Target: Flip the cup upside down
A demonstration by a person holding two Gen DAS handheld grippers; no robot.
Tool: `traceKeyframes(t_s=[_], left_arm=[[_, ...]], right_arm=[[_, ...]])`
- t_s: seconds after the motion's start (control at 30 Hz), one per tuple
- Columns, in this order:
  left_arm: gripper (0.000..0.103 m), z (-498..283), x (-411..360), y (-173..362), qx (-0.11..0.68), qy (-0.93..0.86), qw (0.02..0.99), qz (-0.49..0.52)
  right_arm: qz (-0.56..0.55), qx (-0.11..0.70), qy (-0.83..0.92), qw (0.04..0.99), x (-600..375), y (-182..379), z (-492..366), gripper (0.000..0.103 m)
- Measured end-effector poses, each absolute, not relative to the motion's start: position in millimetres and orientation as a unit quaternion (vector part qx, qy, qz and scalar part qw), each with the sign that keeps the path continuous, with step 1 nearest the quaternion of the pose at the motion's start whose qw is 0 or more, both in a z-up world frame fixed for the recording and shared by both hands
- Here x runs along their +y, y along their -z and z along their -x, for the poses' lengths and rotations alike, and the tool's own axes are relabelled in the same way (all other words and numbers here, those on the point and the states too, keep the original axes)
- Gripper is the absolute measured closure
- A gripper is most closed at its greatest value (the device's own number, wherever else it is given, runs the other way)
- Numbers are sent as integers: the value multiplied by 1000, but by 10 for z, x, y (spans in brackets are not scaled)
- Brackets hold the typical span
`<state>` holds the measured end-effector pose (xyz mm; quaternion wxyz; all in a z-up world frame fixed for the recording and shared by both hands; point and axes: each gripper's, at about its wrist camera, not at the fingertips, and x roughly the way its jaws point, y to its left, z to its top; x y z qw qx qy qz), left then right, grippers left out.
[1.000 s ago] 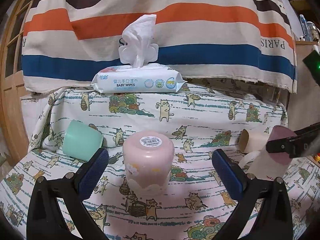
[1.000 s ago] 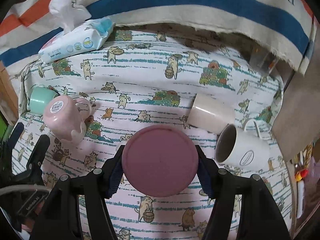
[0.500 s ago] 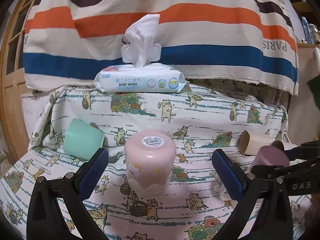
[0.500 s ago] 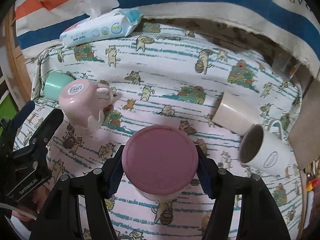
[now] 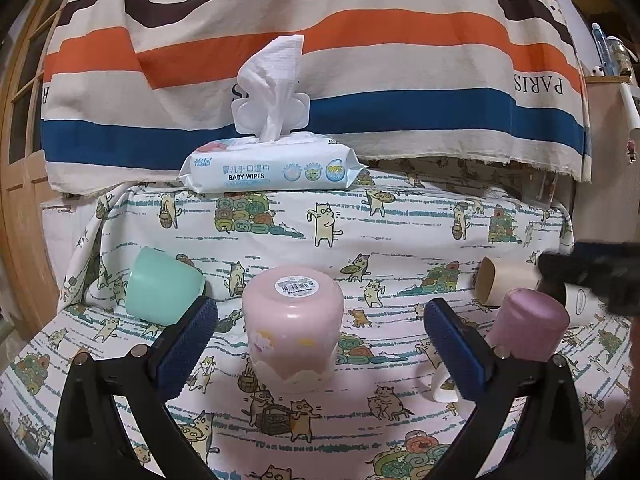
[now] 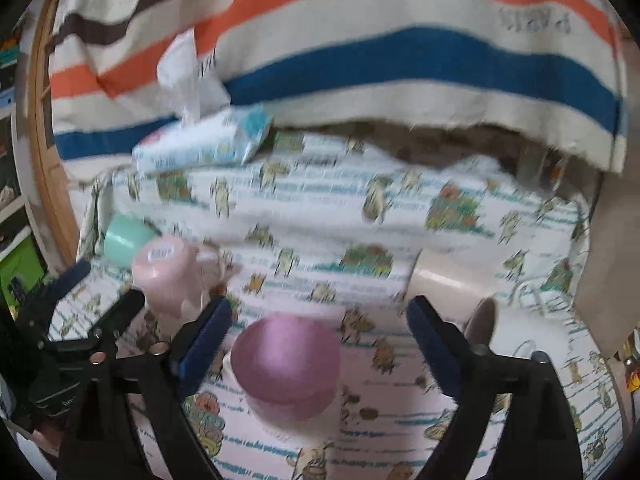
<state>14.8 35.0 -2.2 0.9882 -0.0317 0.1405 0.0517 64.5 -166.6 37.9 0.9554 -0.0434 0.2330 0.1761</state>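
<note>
Both grippers are standing wide: I am framing the purple cup [image 6: 286, 364], base-up, with the right gripper [image 6: 320, 340]; left gripper [image 5: 320, 340] is flanking the inverted pink cup [image 5: 293, 328].

R wrist view motion-blurred; white mug [image 6: 532, 344] partly behind right tongs [image 6: 320, 344], label unreadable.

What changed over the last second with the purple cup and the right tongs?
The right tongs let go of the purple cup, now upside down on the cloth, and are backing off, open. The left tongs stay open before the pink cup; the other cups are unmoved.
</note>
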Motion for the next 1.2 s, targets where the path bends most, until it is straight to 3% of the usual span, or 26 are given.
traceKeyframes(t_s=[0.23,0.47,0.67,1.2], left_arm=[[1,-120,317,9,132,-42,990,25],[1,-100,287,-1,126,-39,991,20],[1,-96,277,-1,126,-42,991,21],[1,-30,178,-18,117,-30,993,6]], right_arm=[[104,73,-149,981,-1826,-508,-218,0],[102,52,-146,983,-2012,-219,-212,0],[22,88,-186,978,-2282,13,-410,0],[24,91,-175,980,-2309,41,-374,0]])
